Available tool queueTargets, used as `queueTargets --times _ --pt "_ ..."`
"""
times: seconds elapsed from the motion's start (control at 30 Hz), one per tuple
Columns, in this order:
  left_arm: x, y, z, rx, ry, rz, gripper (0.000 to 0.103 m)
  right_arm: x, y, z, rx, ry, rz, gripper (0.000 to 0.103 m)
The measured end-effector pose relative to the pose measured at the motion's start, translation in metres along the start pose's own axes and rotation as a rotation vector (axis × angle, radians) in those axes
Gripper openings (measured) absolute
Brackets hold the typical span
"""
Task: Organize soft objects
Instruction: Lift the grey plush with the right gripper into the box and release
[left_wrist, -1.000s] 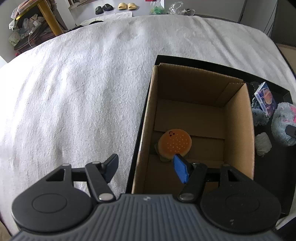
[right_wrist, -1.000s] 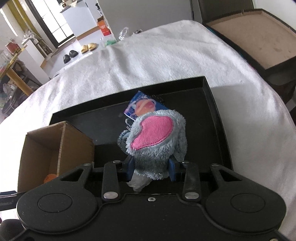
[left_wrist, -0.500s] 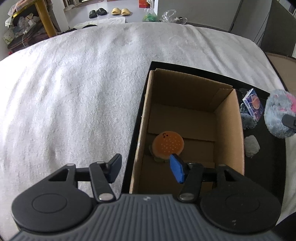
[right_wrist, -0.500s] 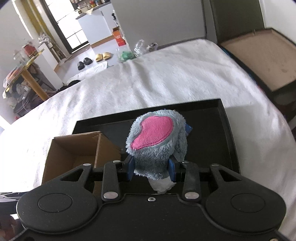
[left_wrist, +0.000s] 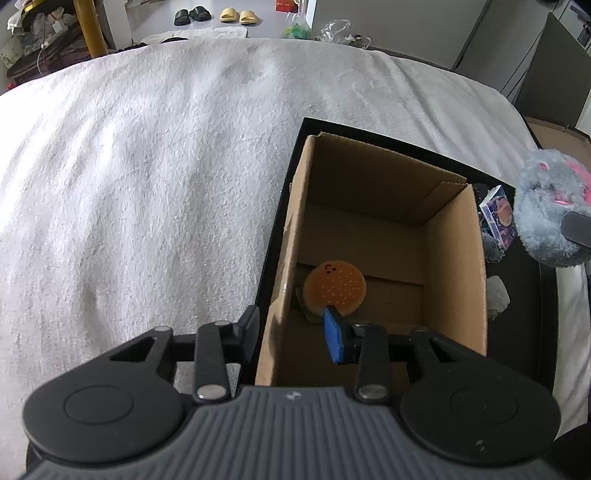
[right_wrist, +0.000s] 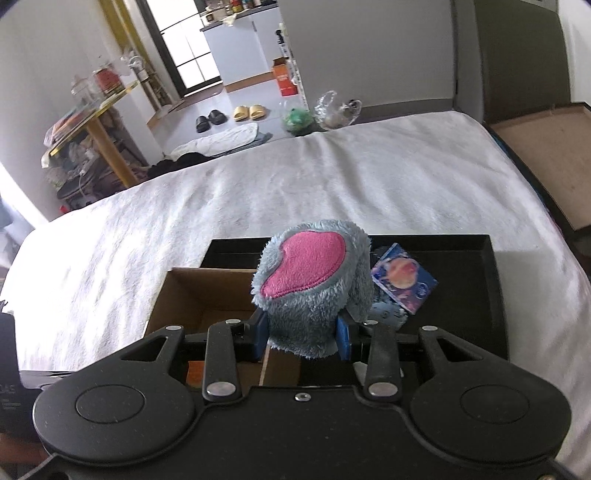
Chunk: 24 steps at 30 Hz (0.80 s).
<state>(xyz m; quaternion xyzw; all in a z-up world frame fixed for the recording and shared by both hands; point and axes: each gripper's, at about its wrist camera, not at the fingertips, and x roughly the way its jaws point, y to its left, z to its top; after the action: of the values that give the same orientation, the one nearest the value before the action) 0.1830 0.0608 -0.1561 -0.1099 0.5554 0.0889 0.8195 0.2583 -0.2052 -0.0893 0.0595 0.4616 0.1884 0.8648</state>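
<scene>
White bedding is covering the bed (left_wrist: 147, 177) that is carrying our work, with slippers and a cluttered wooden stand showing on the floor beyond its far edge. On the bed's right side a black tray (right_wrist: 461, 295) is holding a cardboard box (left_wrist: 458, 280) against its left edge.

Over the last second we have been raising the grey plush toy (right_wrist: 314, 295) off the tray: it was sitting low over the tray floor, and now it is riding higher, with its pink patch above the box's right wall. We judge this to be the carry phase, with the drop into the box coming next.

Our right hand-held gripper (right_wrist: 301, 334) is clamping the toy's lower part between its blue pads, the fur bulging above them. In the left view the toy (left_wrist: 550, 214) is hanging above the tray's right part, just beside the box and not yet over its opening.

Our left hand-held gripper (left_wrist: 291, 332) is standing open and empty, straddling the box's left wall near the near-left corner, and seems to be steadying nothing. Inside, a burger plush (left_wrist: 334, 288) is already lying near that corner. A printed card (right_wrist: 404, 282), another small grey plush (left_wrist: 493, 249) and a white scrap (left_wrist: 496, 295) are waiting on the tray.
</scene>
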Motion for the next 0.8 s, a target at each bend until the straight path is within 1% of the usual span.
queueTargets --times 0.2,0.4,0.8 --pt "0.004 0.01 -0.001 -0.014 0.014 -0.026 0.026 0.007 0.02 0.0 -0.033 0.021 0.01 0.036" --pt "0.01 0.015 -0.002 -0.011 0.027 -0.052 0.012 0.015 0.041 -0.004 -0.078 0.051 0.032 0.036" --pt "0.014 0.024 -0.001 -0.02 0.034 -0.08 0.011 0.049 0.081 -0.012 -0.131 0.133 0.071 0.036"
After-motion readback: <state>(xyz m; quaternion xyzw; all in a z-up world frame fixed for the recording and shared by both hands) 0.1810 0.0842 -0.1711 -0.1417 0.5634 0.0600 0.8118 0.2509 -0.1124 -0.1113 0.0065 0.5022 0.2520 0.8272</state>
